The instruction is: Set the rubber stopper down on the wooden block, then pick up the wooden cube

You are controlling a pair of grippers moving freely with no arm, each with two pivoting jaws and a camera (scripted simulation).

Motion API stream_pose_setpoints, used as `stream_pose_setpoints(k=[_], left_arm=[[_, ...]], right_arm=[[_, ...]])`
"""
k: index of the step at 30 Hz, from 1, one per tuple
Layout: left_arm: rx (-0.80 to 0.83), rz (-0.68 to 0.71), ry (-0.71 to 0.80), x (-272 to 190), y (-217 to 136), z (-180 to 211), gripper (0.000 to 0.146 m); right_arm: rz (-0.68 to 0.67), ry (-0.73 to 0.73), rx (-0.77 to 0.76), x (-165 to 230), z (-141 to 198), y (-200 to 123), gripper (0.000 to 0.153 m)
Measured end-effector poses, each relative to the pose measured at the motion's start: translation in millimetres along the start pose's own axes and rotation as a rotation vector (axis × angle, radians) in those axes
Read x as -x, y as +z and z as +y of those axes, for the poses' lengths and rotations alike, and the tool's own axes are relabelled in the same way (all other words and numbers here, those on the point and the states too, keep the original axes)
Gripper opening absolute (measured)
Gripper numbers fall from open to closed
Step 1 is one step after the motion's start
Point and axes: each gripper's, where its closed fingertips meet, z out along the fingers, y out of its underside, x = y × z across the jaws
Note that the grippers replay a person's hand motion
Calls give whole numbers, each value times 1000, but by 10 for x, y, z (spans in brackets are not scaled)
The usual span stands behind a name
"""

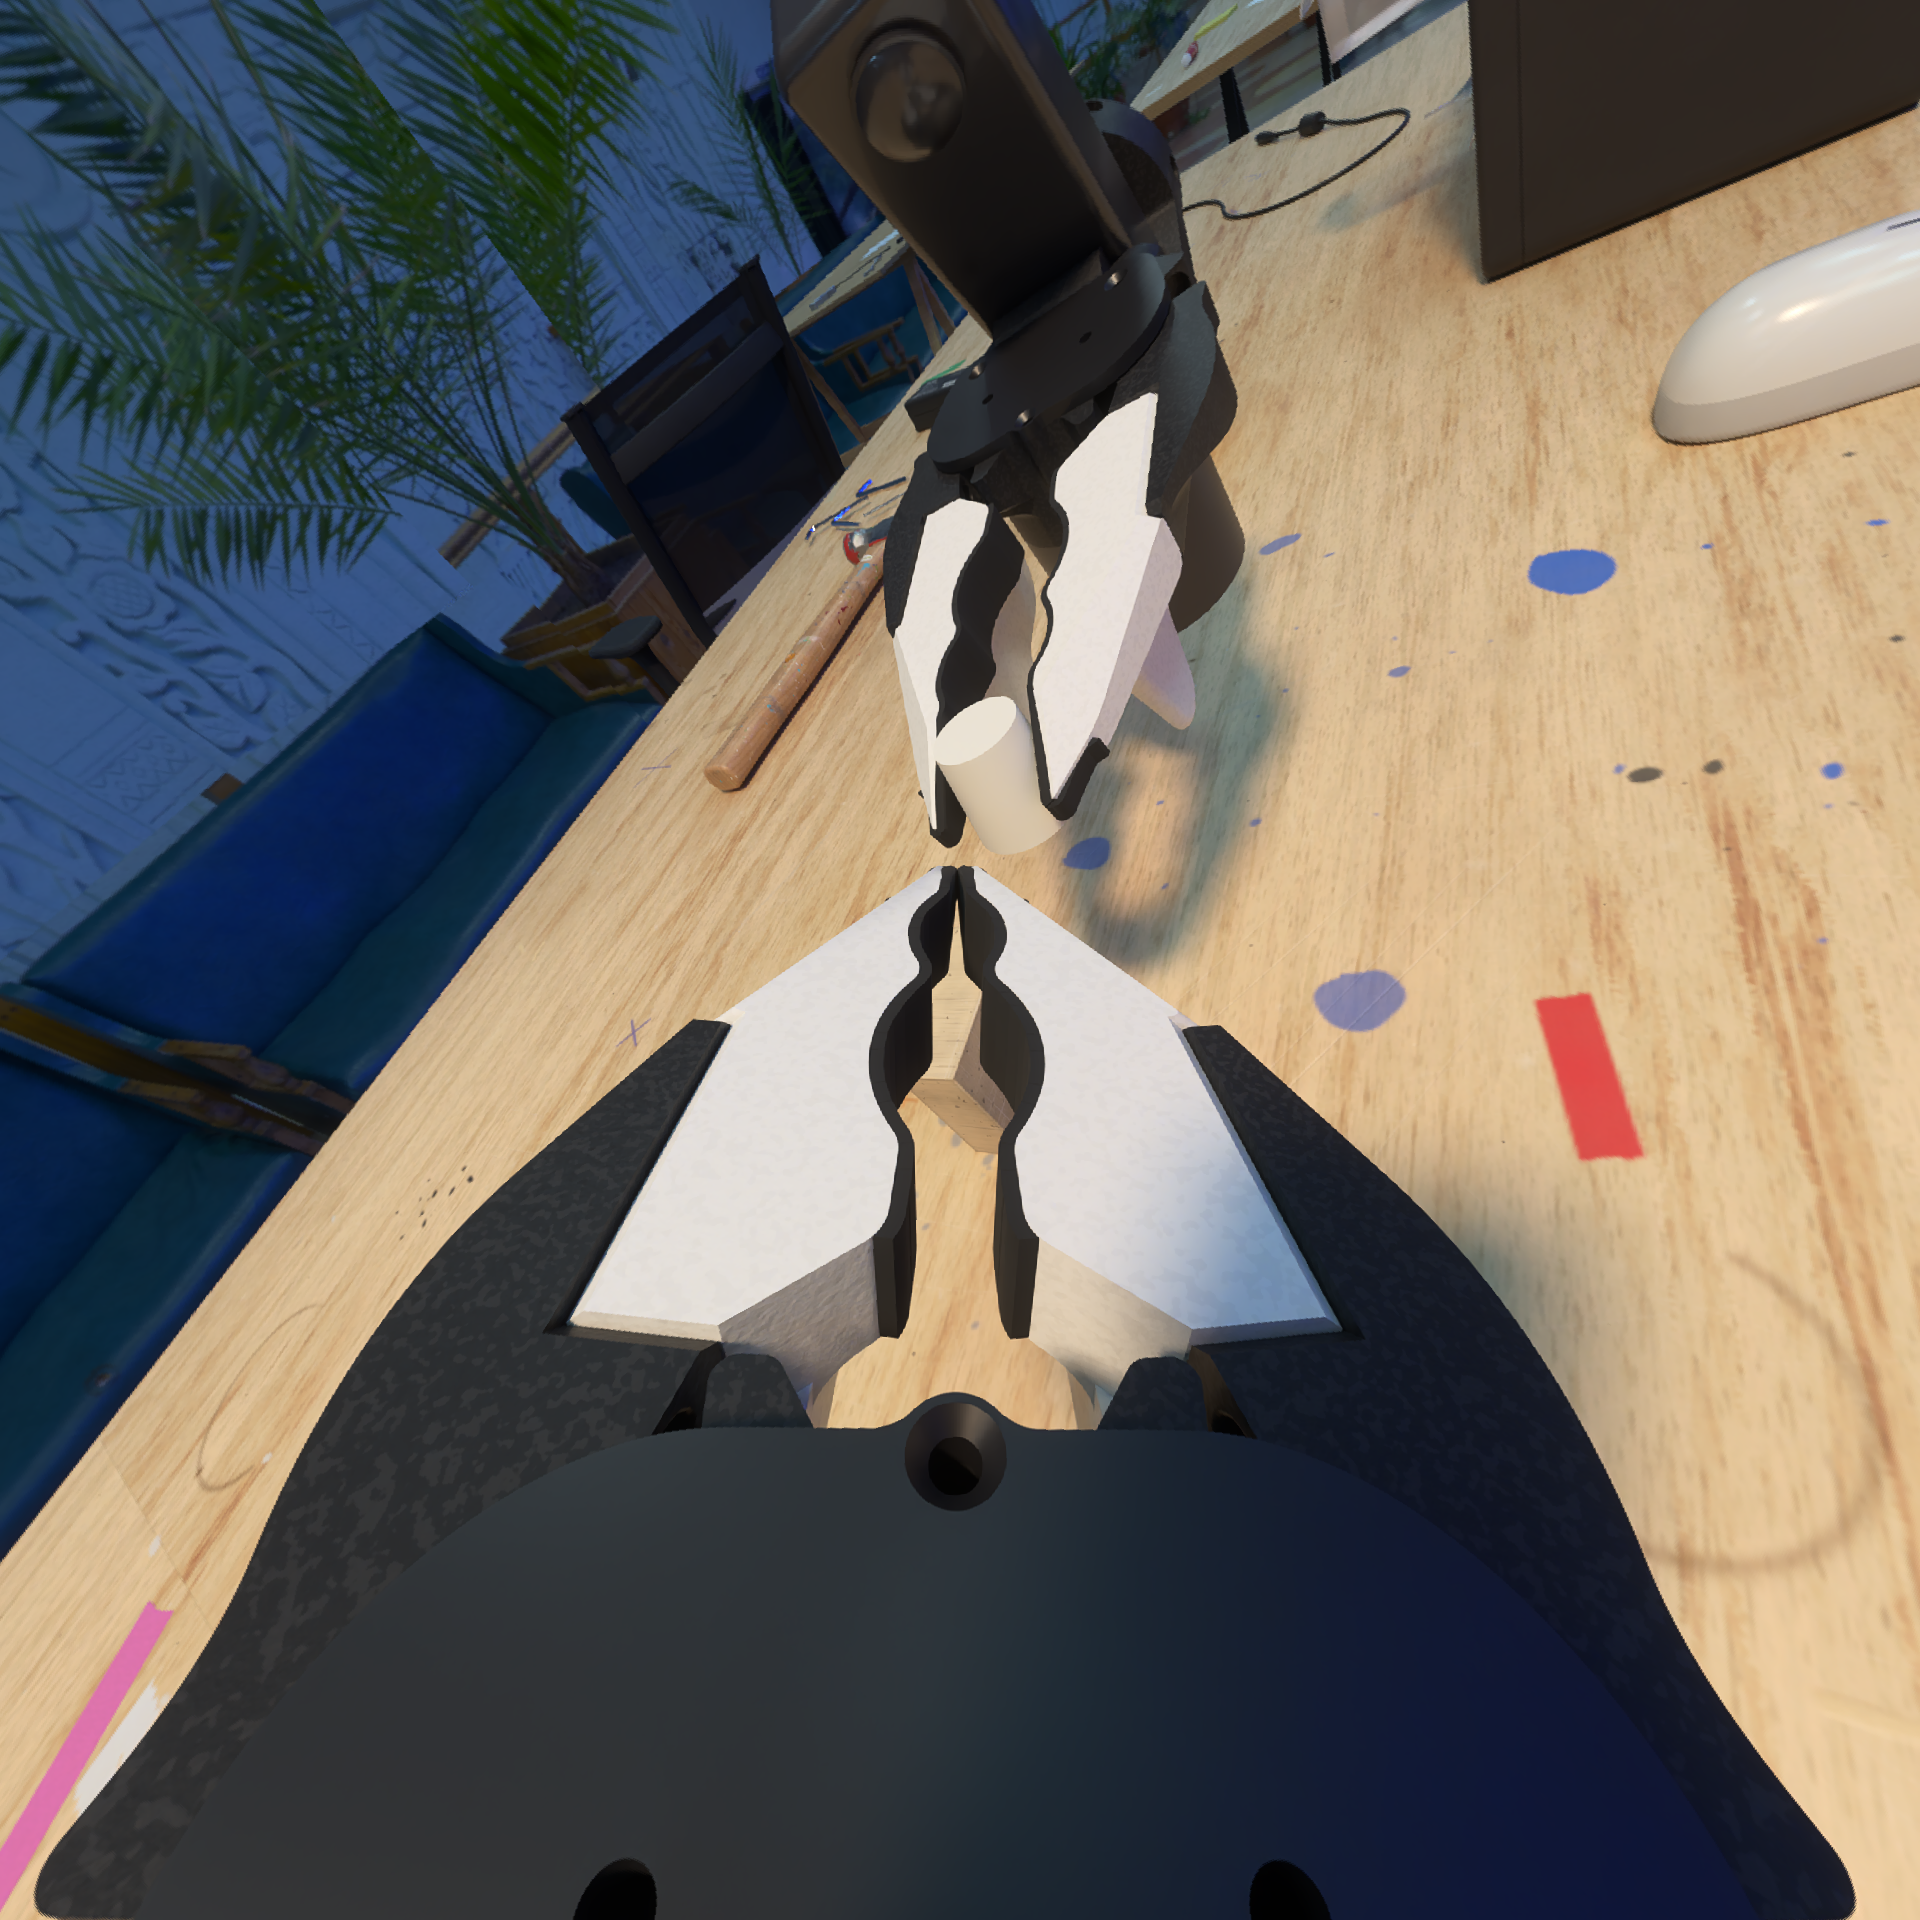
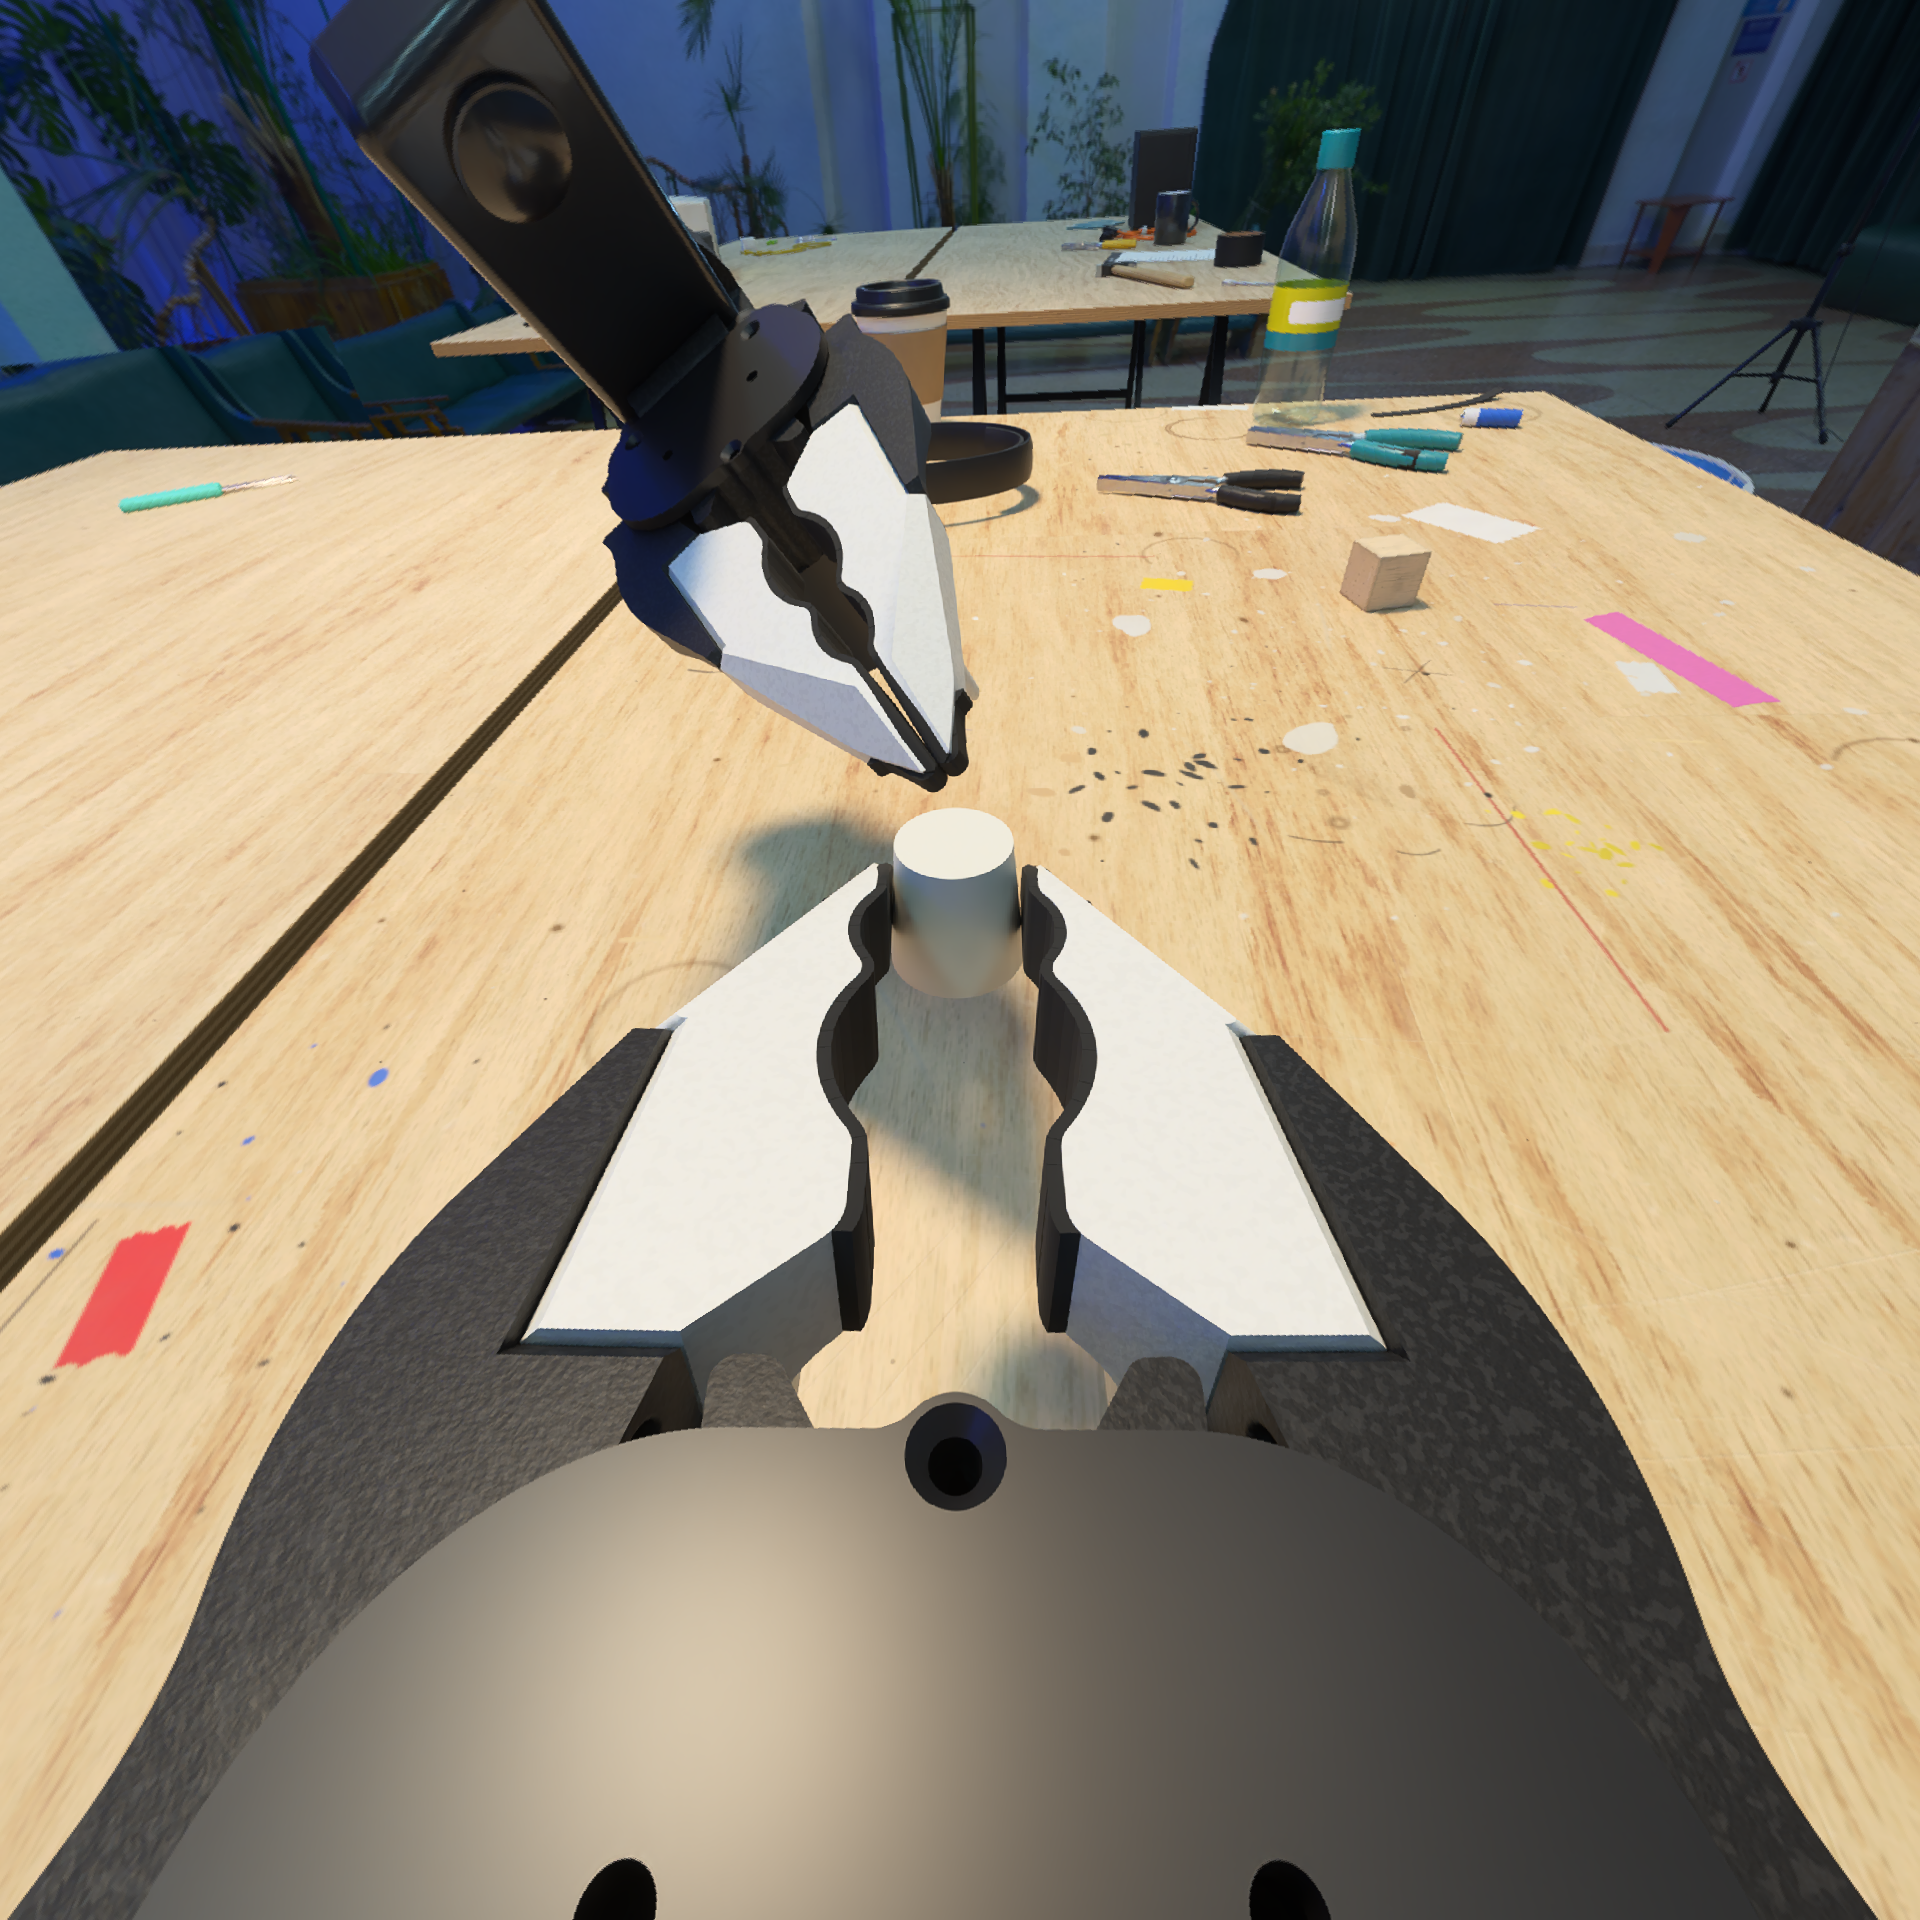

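My right gripper (image 2: 954, 894) is shut on the white rubber stopper (image 2: 954, 920), which is pinched upright between its fingertips above the wooden table (image 2: 1351, 1039). In the left wrist view the right gripper (image 1: 1003, 821) and the stopper (image 1: 987, 769) hang just ahead. My left gripper (image 1: 954, 875) is shut and empty, tips facing the stopper; it shows in the right wrist view (image 2: 925, 774) too. A wooden block (image 1: 961, 1086) lies on the table, seen through the gap between the left fingers. A wooden cube (image 2: 1384, 571) sits far right on the table.
Pliers (image 2: 1205, 488), screwdrivers (image 2: 1361, 445), a bottle (image 2: 1309, 281), a coffee cup (image 2: 904, 327) and a black ring (image 2: 982, 457) lie at the far edge. A wooden stick (image 1: 800, 665), a white rounded object (image 1: 1808, 332) and a dark box (image 1: 1662, 114) stand by the table's sides.
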Motion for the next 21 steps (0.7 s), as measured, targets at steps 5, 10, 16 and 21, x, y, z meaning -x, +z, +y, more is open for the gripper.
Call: stream_pose_setpoints(k=[5, 10, 16, 21], left_arm=[[23, -7, 0, 18, 12, 47, 0], [59, -96, -44, 206, 0, 129, 0], [180, -201, -186, 456, -3, 429, 0], [225, -225, -238, 506, 5, 544, 0]], right_arm=[[14, 2, 15, -26, 29, 16, 24], [95, -20, 11, -148, 36, 8, 24], [133, 3, 64, -307, 241, 54, 24], [138, -4, 74, -386, 290, 104, 24]])
